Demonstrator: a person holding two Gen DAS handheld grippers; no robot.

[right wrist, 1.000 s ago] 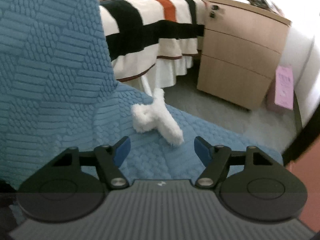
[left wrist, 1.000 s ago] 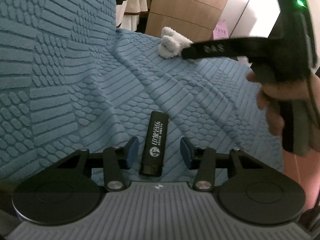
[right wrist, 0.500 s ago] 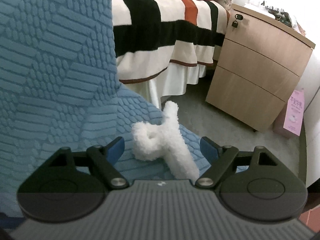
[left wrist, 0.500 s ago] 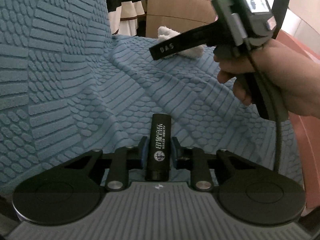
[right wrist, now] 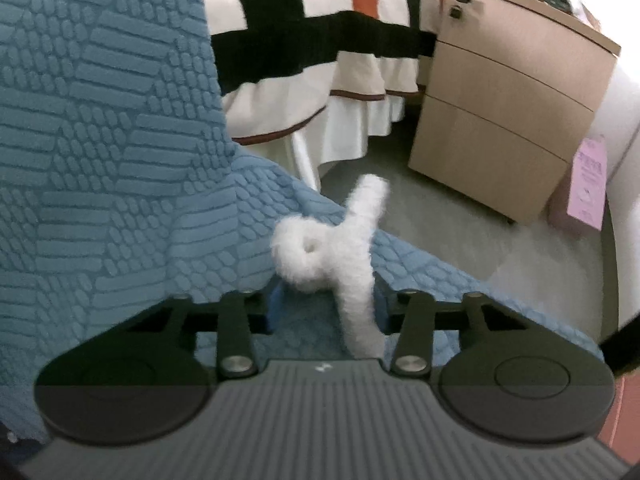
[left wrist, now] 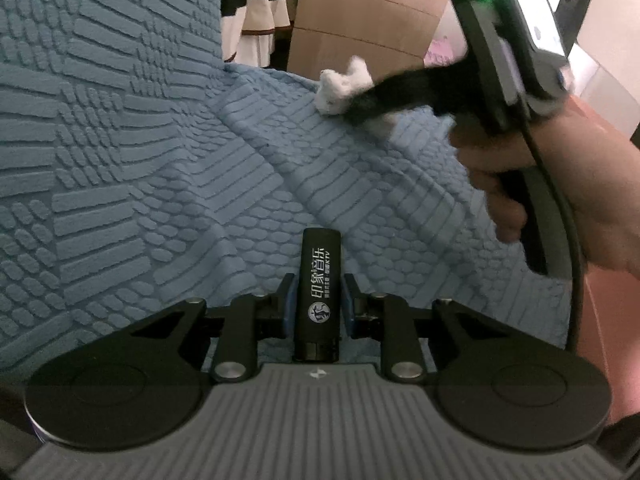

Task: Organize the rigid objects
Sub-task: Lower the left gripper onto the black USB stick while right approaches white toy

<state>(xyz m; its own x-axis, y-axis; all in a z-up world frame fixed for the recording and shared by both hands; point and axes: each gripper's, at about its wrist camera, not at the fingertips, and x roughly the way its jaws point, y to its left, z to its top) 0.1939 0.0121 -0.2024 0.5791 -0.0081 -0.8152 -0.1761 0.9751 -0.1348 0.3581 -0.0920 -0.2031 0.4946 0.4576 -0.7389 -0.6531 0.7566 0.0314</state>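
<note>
Though blurred, right gripper (right wrist: 326,308) clamps fluffy white clip (right wrist: 336,256); left gripper (left wrist: 318,304) clamps black lighter (left wrist: 319,296).

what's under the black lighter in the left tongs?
Blue textured cover shows all around the black lighter, gripped by the left tongs. Directly beneath it is hidden by the lighter body.

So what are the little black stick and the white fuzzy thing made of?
Black stick: likely hard plastic, matte with a slight sheen and crisp white printed lettering. White fuzzy thing: plush pile; what lies underneath can't be told.
</note>
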